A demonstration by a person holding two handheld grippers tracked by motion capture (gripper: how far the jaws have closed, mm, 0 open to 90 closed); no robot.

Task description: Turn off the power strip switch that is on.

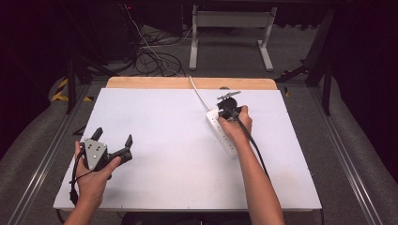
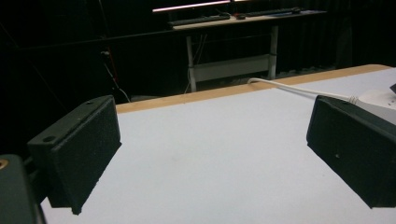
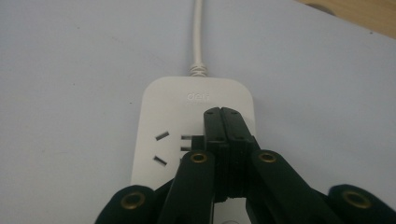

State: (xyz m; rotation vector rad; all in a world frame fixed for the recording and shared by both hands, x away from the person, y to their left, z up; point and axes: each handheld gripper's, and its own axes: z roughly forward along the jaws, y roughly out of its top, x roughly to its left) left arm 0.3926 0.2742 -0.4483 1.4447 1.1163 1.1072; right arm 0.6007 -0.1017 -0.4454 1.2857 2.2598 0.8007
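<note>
2 grippers in play, only 1 of them at work. Right gripper (image 3: 224, 116) pressed down over the near-cord end of the white power strip (image 1: 220, 129), jaws brought together with no gap between the tips, resting on or just above the strip's face beside a set of socket slots (image 3: 161, 148). Hard to tell whether something thin is pinched between the tips; nothing seen there. Strip directly under this gripper, long axis running from the right hand (image 1: 234, 125) away toward the white cord (image 1: 199, 96), which leaves the far end and trails off the back edge of the table (image 1: 155, 159). Right hand plainly the nearer 1, already on the strip.

Left gripper (image 1: 112, 139) well apart from the strip, off to the strip's left, jaws spread wide and holding nothing, pads (image 2: 84, 154) hovering over bare tabletop. Likely next: a press or poke at the socket end, needing aim straight down along the tips.
</note>
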